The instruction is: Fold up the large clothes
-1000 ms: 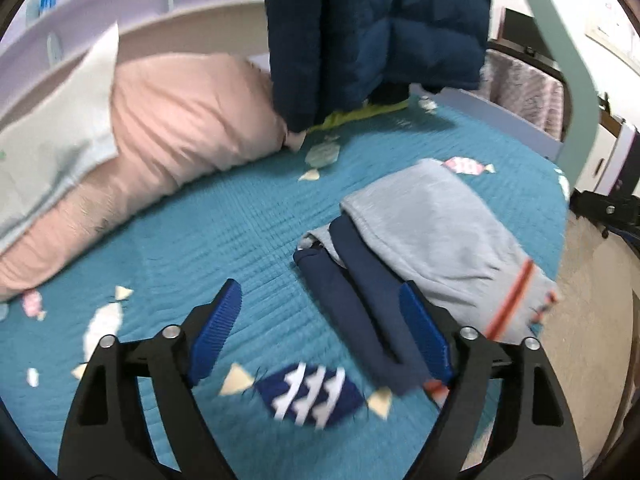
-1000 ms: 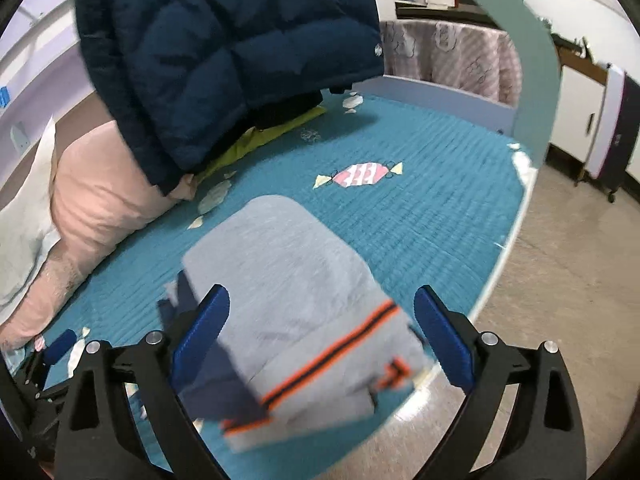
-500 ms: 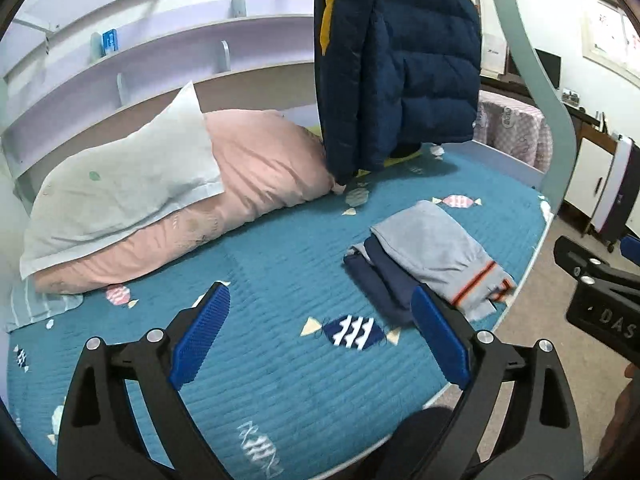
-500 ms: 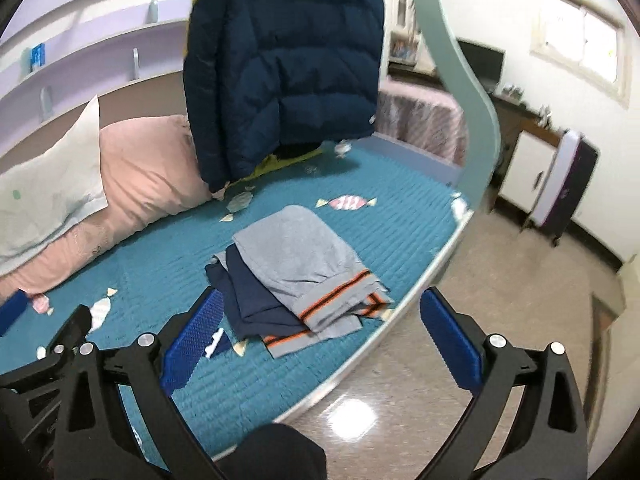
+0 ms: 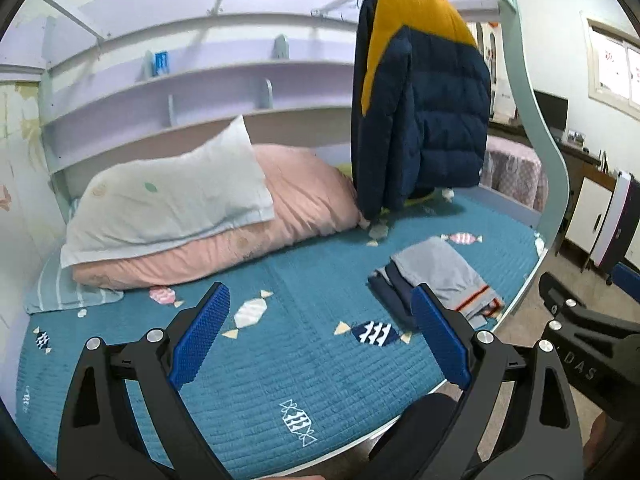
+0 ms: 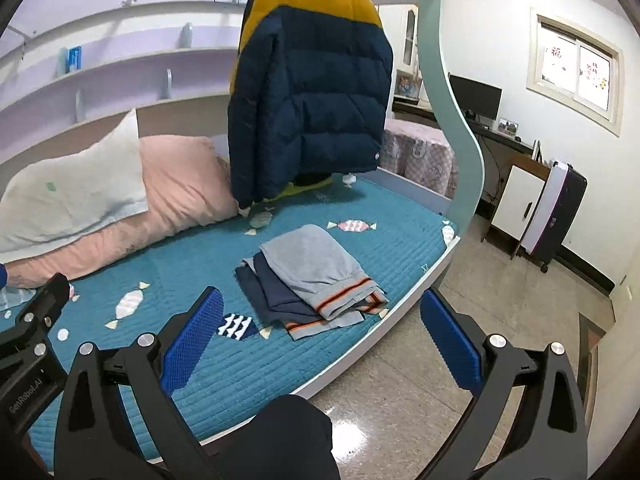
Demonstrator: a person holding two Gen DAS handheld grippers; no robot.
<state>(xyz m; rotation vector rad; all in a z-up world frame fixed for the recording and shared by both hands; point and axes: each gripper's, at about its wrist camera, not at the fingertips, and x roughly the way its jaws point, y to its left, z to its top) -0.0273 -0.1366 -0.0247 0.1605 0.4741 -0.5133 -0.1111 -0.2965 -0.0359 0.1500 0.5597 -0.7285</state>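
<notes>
A big pink pillow (image 5: pixel 248 232) with a white pillow (image 5: pixel 172 200) on top lies far beyond the tongs, left of a hanging puffy coat (image 6: pixel 312 112).

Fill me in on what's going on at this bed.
A person holds a gripper tool in each hand, and both tools hang open and empty above the teal bedspread. The left tool and right tool touch nothing. A folded stack of clothes, grey piece on top of navy, lies near the bed's edge. A navy and yellow puffer jacket hangs above it.
</notes>
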